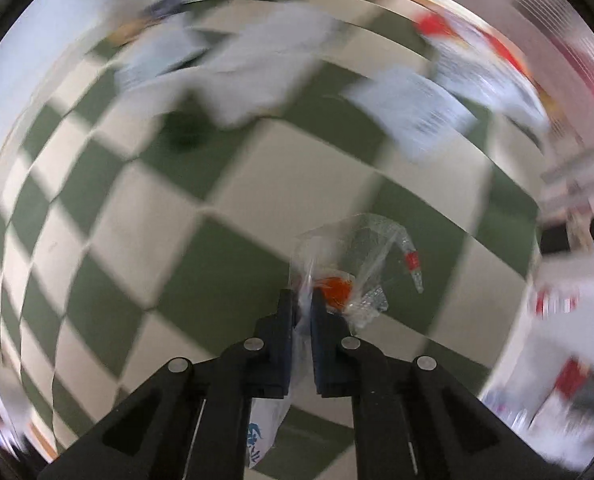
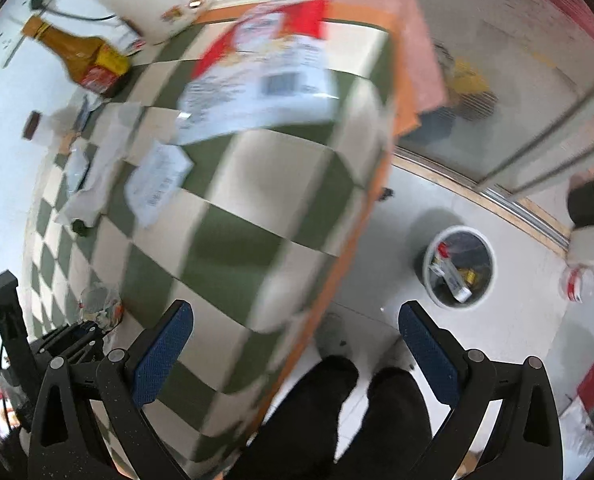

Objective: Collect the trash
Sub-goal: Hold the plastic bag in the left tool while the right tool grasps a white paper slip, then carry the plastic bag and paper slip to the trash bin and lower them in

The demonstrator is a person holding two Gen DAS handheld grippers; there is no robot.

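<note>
Two hand-held grippers are in play: the left hand-held gripper [image 1: 304, 300] is clamped on a thin clear wrapper [image 1: 353, 268] over the checkered tabletop [image 1: 233, 184], the right hand-held gripper [image 2: 295, 334] stands wide apart and empty. Only a slim fold is pinched, so the slick film could slip free on the way to the bin [image 2: 458, 266] on the floor. More scraps remain: a white paper [image 2: 159, 182] and a large printed bag [image 2: 257, 76]. A sauce bottle [image 2: 77, 54] stands nearby.
</note>
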